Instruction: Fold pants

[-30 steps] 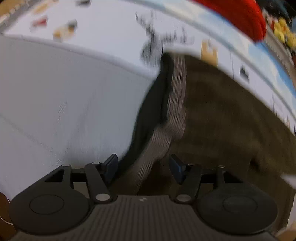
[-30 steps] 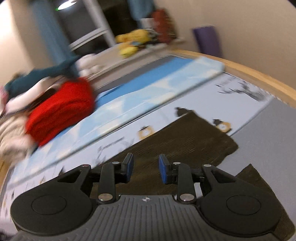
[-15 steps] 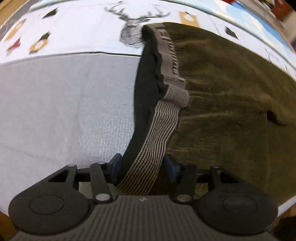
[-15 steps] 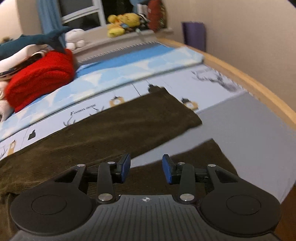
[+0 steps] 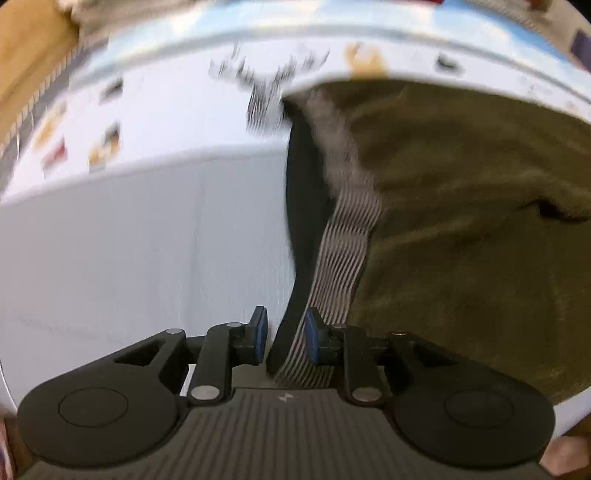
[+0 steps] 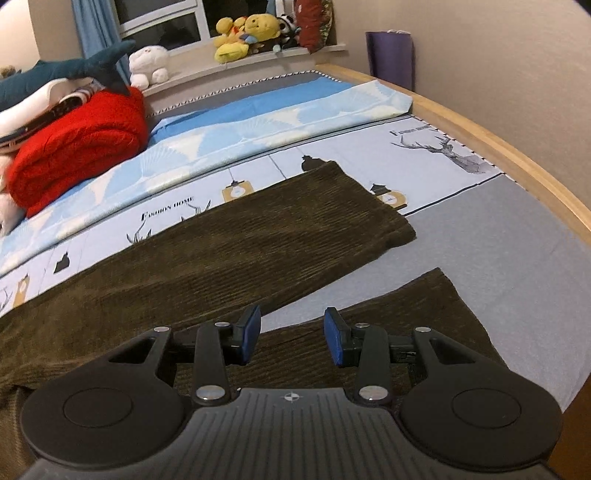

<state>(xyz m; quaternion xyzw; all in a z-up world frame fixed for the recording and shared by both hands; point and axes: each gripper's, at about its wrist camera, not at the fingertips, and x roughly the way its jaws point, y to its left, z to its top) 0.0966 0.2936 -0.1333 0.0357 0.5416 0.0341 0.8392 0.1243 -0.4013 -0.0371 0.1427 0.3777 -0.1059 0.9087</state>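
Note:
Dark olive corduroy pants (image 5: pixel 461 240) lie flat on the bed. Their striped grey waistband (image 5: pixel 343 251) runs down into my left gripper (image 5: pixel 285 334). Its jaws are closing with the waistband edge between them; the right pad touches the band, and a thin gap shows at the left pad. In the right wrist view the far leg (image 6: pixel 258 240) stretches toward the upper right, and the near leg (image 6: pixel 424 306) lies under my right gripper (image 6: pixel 291 338). That gripper hovers open just above the near leg, with nothing between its pads.
The bed has a grey and patterned sheet (image 6: pixel 498 240) and a wooden rim (image 6: pixel 517 155) along the right. A folded red blanket (image 6: pixel 77 147) and a shark plush (image 6: pixel 74 70) lie at the far left. Plush toys (image 6: pixel 247 33) line the windowsill, and a purple roll (image 6: pixel 389 55) stands in the corner.
My left gripper's jaws have narrowed around the waistband while the gripper rolled and shifted. My right gripper has sunk toward the near leg, jaws slightly wider than a second ago.

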